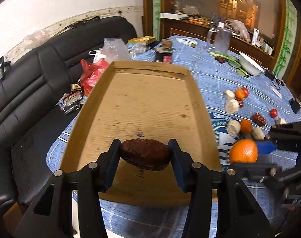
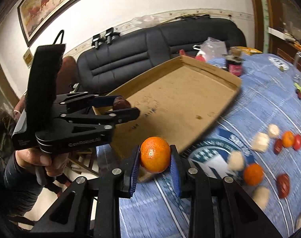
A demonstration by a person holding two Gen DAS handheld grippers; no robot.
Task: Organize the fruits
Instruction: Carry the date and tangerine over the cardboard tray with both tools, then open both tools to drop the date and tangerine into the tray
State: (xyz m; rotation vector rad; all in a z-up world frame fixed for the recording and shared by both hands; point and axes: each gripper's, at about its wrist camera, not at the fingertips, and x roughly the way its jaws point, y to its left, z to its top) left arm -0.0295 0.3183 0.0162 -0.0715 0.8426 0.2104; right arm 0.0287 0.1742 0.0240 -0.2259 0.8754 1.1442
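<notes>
My left gripper [image 1: 144,154] is shut on a dark red date [image 1: 145,154] and holds it above the near end of a shallow cardboard tray [image 1: 150,99]. The left gripper also shows in the right wrist view [image 2: 121,104], over the tray's [image 2: 180,99] near left corner. My right gripper [image 2: 155,154] is shut on an orange [image 2: 155,154], held above the tray's near edge. In the left wrist view the orange [image 1: 244,151] hangs just right of the tray. Loose oranges, red dates, small red fruits and white pieces [image 1: 241,123] lie on the blue tablecloth to the right.
A black sofa [image 1: 31,79] with plastic bags stands left of the table. A dark jar [image 1: 164,54], a glass pitcher [image 1: 221,39] and a white bowl [image 1: 250,64] stand at the far side. A person's hand [image 2: 37,162] holds the left gripper.
</notes>
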